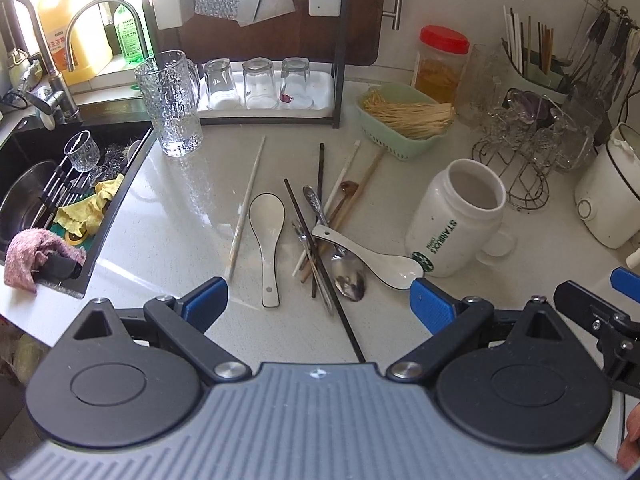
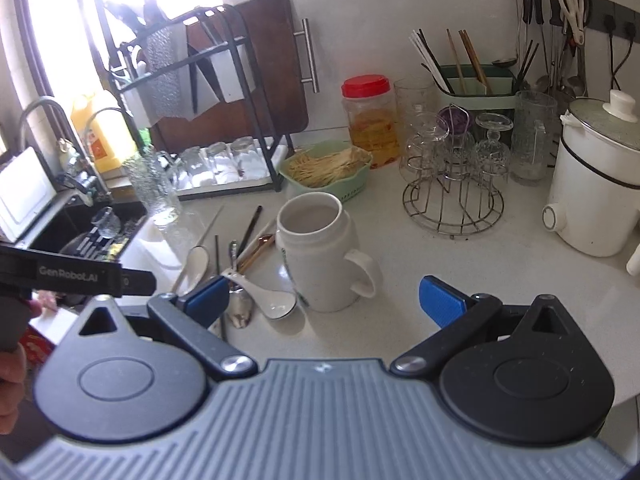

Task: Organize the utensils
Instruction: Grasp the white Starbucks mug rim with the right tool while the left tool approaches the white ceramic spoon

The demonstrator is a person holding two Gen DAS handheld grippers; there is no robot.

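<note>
A heap of utensils lies on the white counter: a white ceramic spoon (image 1: 267,236), a second white spoon (image 1: 372,258), a metal spoon (image 1: 349,280), black chopsticks (image 1: 320,256) and pale chopsticks (image 1: 246,208). A white Starbucks mug (image 1: 460,220) stands upright and empty to their right; it also shows in the right wrist view (image 2: 320,252). My left gripper (image 1: 320,300) is open and empty, just short of the heap. My right gripper (image 2: 324,300) is open and empty, close in front of the mug. The heap shows left of the mug (image 2: 240,272).
A sink (image 1: 60,200) with cloths and a glass is at the left. A glass pitcher (image 1: 172,104), a rack of upturned glasses (image 1: 260,84), a green basket (image 1: 404,120), a red-lidded jar (image 1: 440,64), a wire glass stand (image 2: 452,184), a chopstick holder (image 2: 476,80) and a white cooker (image 2: 596,176) line the back.
</note>
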